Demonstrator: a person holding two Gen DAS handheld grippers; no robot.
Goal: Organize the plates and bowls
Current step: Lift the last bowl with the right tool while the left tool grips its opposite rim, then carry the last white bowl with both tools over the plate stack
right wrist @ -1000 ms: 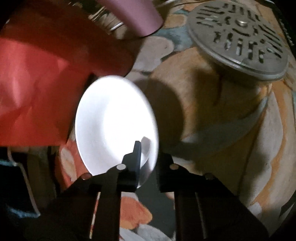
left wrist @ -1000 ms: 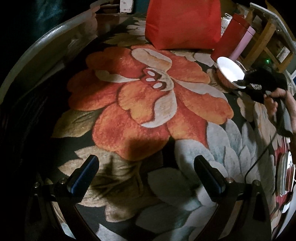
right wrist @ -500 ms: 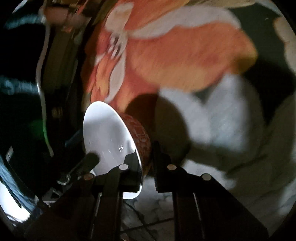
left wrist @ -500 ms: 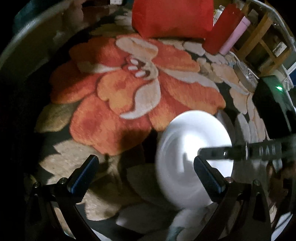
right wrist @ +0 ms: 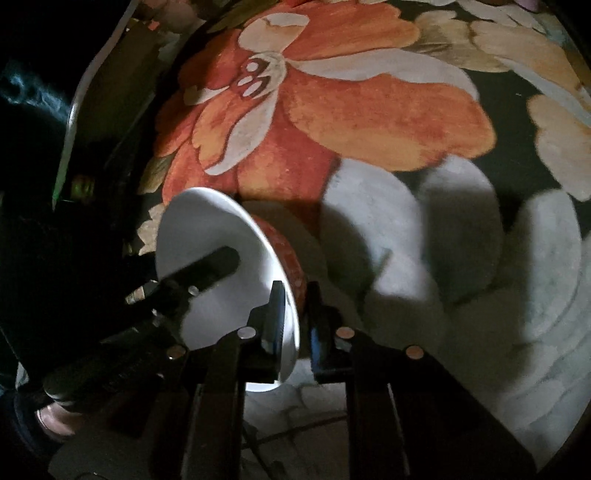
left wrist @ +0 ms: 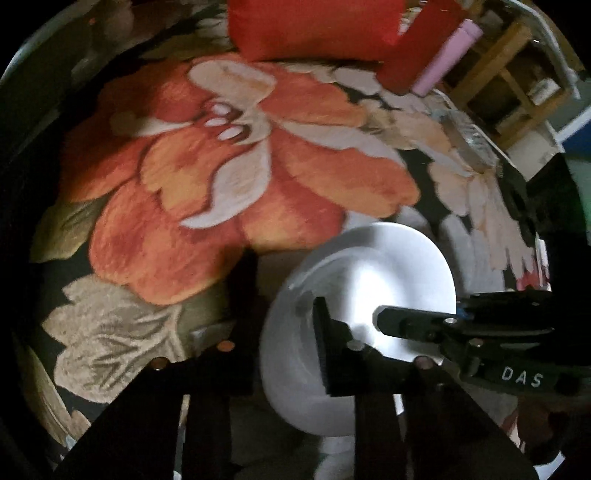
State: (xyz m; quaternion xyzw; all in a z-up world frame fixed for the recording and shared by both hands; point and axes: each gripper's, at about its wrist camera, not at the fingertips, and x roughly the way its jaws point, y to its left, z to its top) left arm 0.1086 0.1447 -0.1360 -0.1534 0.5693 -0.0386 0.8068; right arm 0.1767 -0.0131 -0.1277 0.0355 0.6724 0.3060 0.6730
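A bowl [left wrist: 388, 273], white inside and red-patterned outside [right wrist: 291, 266], hangs tilted on its side above the floral cloth [left wrist: 221, 166]. My right gripper [right wrist: 295, 291] is shut on its rim, one finger inside and one on the red outer wall. In the left wrist view that gripper's finger [left wrist: 406, 323] reaches into the bowl from the right. My left gripper [left wrist: 284, 295] is closing on the opposite rim with the bowl's wall between its jaws. One of its fingers [right wrist: 210, 267] lies inside the white hollow.
A red bag [left wrist: 314, 26] stands at the far edge, with a red bottle [left wrist: 406, 55] and a pink one [left wrist: 443, 55] beside it. A perforated metal lid [left wrist: 469, 136] lies at the right, wooden furniture [left wrist: 509, 62] behind it. A hand [right wrist: 55, 417] shows at lower left.
The right gripper carried the bowl from beside the red bag across the cloth to the left gripper. The left jaws, wide open before, have closed on the bowl's rim.
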